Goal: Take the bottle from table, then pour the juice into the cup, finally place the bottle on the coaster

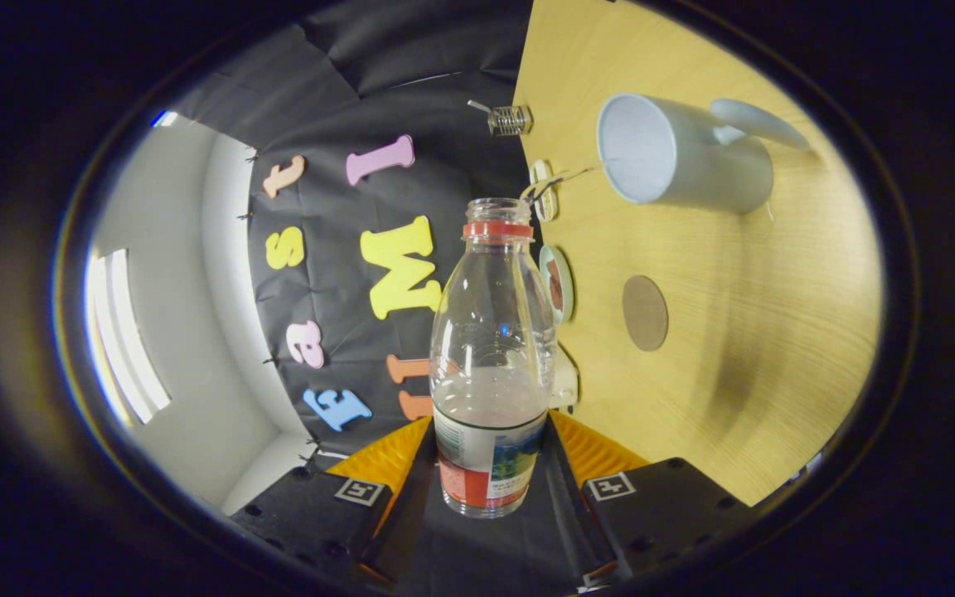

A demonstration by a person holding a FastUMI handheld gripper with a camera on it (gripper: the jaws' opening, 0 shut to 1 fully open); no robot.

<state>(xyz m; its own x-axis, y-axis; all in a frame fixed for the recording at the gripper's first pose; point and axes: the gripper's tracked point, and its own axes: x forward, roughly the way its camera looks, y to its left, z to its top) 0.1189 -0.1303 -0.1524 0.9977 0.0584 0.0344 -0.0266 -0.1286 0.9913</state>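
Claw [490,477] fingers, as we see them, press on both sides of the bottle [492,348], gripping it at its labelled lower part. We see the uncapped bottle part full of pale liquid, with a red ring at its neck. To its right lies the wooden table [776,348], rolled sideways in our view. On it we find a round coaster [644,313], and farther on a pale cup [681,162], both well apart from the bottle.
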